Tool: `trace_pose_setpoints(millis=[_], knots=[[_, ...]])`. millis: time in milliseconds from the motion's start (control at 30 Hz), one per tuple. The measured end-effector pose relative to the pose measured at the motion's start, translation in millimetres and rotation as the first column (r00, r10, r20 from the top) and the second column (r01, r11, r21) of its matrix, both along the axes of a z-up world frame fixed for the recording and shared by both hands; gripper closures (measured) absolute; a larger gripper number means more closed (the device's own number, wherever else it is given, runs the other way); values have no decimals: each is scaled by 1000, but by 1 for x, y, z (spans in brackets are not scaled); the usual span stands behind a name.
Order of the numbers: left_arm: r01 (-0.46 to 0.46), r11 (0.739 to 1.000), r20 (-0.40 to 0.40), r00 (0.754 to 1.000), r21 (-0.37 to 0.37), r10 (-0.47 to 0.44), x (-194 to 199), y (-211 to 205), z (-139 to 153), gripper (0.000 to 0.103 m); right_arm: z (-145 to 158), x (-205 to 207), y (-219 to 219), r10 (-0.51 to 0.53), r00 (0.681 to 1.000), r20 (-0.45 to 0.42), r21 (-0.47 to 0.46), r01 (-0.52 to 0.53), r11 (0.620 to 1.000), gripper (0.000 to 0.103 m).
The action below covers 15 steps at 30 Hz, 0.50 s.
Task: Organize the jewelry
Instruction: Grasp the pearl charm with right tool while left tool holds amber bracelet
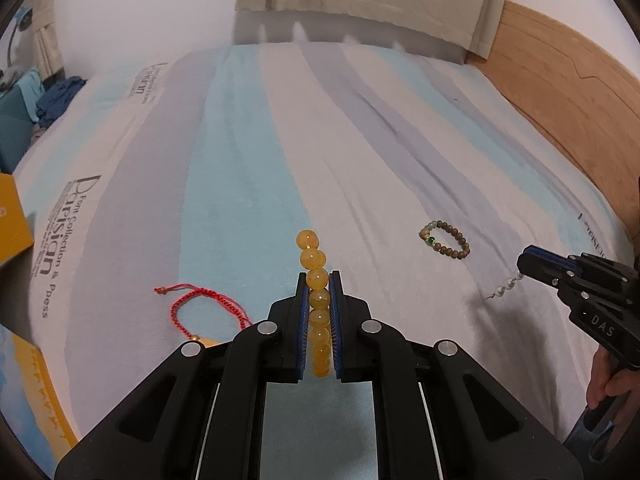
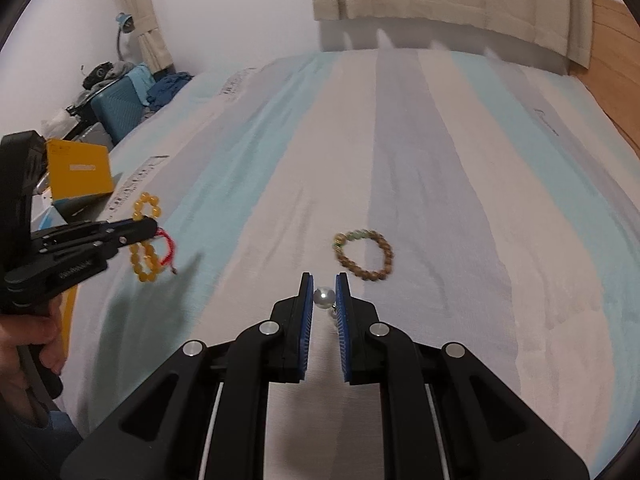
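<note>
Four pieces of jewelry show. The left gripper [image 1: 319, 280] is clamped on a bracelet of large translucent amber beads [image 1: 314, 266], its blue pads pressed on both sides of the strand, which rises above the fingertips and is off the striped bedsheet [image 1: 248, 160]. The right gripper [image 2: 324, 282] is closed on a strand of white pearls [image 2: 324, 297], one pearl pinched between its pads.

Left of the left gripper, lying on the sheet, is a red braided cord bracelet [image 1: 208, 306]. Beyond the right gripper's tips and slightly right lies a bracelet of small brown wooden beads with a few pale green ones [image 2: 364, 256], flat on the sheet.

The left wrist view alone shows the pearls trailing from the right gripper [image 1: 524, 268] down toward the sheet, ending in a small hook. The right wrist view alone shows the amber bracelet as a full loop squeezed at its middle by the left gripper [image 2: 150, 228], and one yellow box [image 2: 78, 172] beyond it at the bed's edge. A hand [image 2: 28, 340] holds that gripper's handle.
</note>
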<state>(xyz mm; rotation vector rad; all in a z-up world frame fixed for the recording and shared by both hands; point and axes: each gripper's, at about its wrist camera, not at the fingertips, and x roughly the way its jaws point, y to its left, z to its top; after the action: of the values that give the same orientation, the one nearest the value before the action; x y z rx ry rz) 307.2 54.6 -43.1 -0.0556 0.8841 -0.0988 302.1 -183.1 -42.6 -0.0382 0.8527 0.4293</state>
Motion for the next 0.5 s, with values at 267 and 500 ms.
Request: trace_pose_setpoints(millis=[267,500], knots=[[-37,999,-15,999,30,37,-21,23,9,95,21,-11,26,24,1000,10,8,-24,1000,92],[-55,998,21,998,22,55,-36,36,33,95,39,-28,51,59,998,11,15,-59,998,92]])
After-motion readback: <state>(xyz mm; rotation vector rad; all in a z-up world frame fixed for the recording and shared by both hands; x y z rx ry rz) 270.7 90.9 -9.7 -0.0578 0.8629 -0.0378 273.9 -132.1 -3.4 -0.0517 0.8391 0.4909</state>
